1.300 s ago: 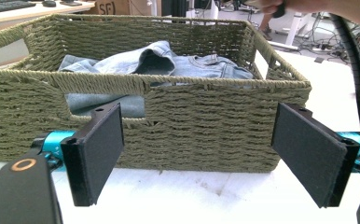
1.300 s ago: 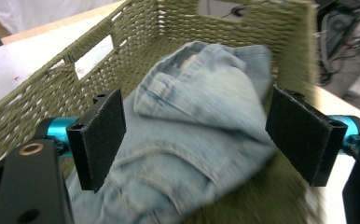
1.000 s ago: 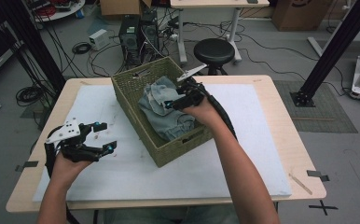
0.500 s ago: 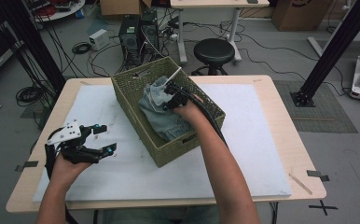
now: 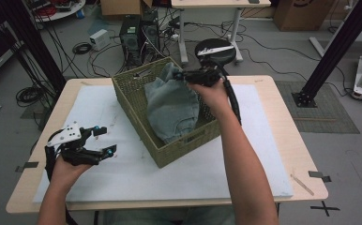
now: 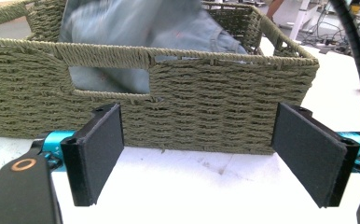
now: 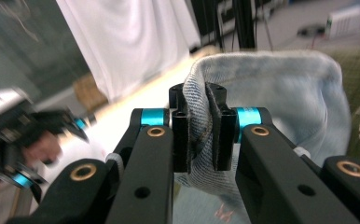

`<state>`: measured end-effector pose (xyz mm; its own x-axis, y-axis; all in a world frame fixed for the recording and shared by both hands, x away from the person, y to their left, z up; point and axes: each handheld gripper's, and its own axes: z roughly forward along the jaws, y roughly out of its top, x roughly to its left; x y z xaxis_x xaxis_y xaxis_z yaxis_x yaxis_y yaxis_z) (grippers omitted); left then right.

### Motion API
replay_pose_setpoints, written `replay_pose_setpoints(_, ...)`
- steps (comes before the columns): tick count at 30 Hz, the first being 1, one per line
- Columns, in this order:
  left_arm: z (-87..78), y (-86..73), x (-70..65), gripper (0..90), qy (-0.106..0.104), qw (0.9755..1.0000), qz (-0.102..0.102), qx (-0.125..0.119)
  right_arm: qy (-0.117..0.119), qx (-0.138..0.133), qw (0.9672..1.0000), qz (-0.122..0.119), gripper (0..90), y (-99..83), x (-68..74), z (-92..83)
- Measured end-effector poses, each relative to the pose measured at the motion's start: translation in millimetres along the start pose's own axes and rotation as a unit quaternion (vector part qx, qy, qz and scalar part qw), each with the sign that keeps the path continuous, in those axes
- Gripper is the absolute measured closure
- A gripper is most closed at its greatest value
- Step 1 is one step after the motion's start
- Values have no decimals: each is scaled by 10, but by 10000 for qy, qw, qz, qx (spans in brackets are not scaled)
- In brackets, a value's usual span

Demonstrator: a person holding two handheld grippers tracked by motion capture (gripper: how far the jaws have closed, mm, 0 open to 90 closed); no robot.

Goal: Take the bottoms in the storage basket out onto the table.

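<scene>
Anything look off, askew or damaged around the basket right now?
Nothing looks damaged or spilled. The woven basket sits at an angle to the table edges. The denim garment hangs half out of it, pinched in the right gripper. The left gripper waits open over the white mat.

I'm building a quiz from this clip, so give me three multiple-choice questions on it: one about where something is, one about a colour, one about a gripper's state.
1. Where is the denim cloth?
A. flat on the floor
B. partly in the basket, lifted at one end
C. on the stool

2. What colour is the basket?
A. olive green
B. red
C. white

3. How is the right gripper?
A. wide open
B. shut on the cloth
C. shut on the basket rim

Answers: 1 B, the cloth hangs from the gripper into the basket. 2 A, its woven walls are green. 3 B, the fabric is pinched between its pads.
</scene>
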<state>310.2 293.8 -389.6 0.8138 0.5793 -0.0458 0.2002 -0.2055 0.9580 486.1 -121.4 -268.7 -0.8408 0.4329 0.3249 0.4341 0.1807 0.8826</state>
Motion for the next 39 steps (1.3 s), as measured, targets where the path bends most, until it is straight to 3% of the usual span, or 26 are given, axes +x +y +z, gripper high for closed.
replay_pose_setpoints(5,24,-13,3,171,-3,10000,-17,35,61,-624,9980,-119,824,246,87,-442)
replay_pose_setpoints(7,36,-24,10,170,-4,10000,-16,72,-23,-709,9971,-265,824,356,164,-570)
replay_pose_setpoints(8,41,-28,12,170,-1,10000,-15,79,-79,-770,9959,-458,824,469,257,-661)
replay_pose_setpoints(9,46,-32,13,170,-8,9999,-24,103,-79,-770,9959,-458,824,469,257,-661)
replay_pose_setpoints(10,53,-37,13,170,-4,9999,-34,107,-124,-850,9944,-613,824,595,363,-733)
replay_pose_setpoints(13,67,-48,15,171,-12,9999,-43,156,-172,-934,9925,-774,824,728,470,-792)
replay_pose_setpoints(16,73,-59,22,170,-7,9999,-59,159,-439,-905,9886,-1123,824,1003,680,-870)
replay_pose_setpoints(20,64,-68,34,170,-1,9998,-83,157,-541,-938,9858,-1283,825,1172,801,-940)
replay_pose_setpoints(23,47,-75,39,170,-8,9998,-75,169,-521,-1203,9824,-1331,825,1299,901,-1071)
replay_pose_setpoints(26,36,-88,50,170,5,9998,-97,153,-547,-1507,9768,-1419,825,1406,1003,-1267)
replay_pose_setpoints(27,32,-91,53,170,4,9998,-117,165,-552,-1728,9726,-1454,825,1464,1069,-1435)
replay_pose_setpoints(28,31,-94,58,170,13,9998,-111,167,-552,-1728,9726,-1454,825,1464,1069,-1435)
replay_pose_setpoints(29,29,-98,62,170,6,9998,-113,174,-568,-1830,9704,-1473,825,1490,1102,-1533)
replay_pose_setpoints(30,29,-101,61,170,8,9998,-120,175,-632,-2026,9653,-1518,825,1526,1161,-1748)
replay_pose_setpoints(31,31,-105,57,170,1,9998,-138,169,-632,-2026,9653,-1518,825,1526,1161,-1748)
replay_pose_setpoints(32,33,-109,55,170,-4,9997,-145,176,-677,-2103,9627,-1562,825,1536,1184,-1864)
replay_pose_setpoints(33,36,-111,52,170,-15,9997,-145,200,-789,-2253,9580,-1587,825,1532,1226,-2098)
replay_pose_setpoints(34,41,-112,50,170,-14,9997,-127,218,-789,-2253,9580,-1587,825,1532,1226,-2098)
replay_pose_setpoints(35,44,-112,47,170,-24,9996,-124,242,-939,-2339,9537,-1642,825,1500,1247,-2322)
replay_pose_setpoints(37,59,-114,42,171,-37,9996,-125,264,-1019,-2349,9524,-1653,824,1478,1254,-2425)
replay_pose_setpoints(39,81,-118,41,170,-58,9995,-141,291,-1262,-2341,9498,-1650,824,1399,1258,-2685)
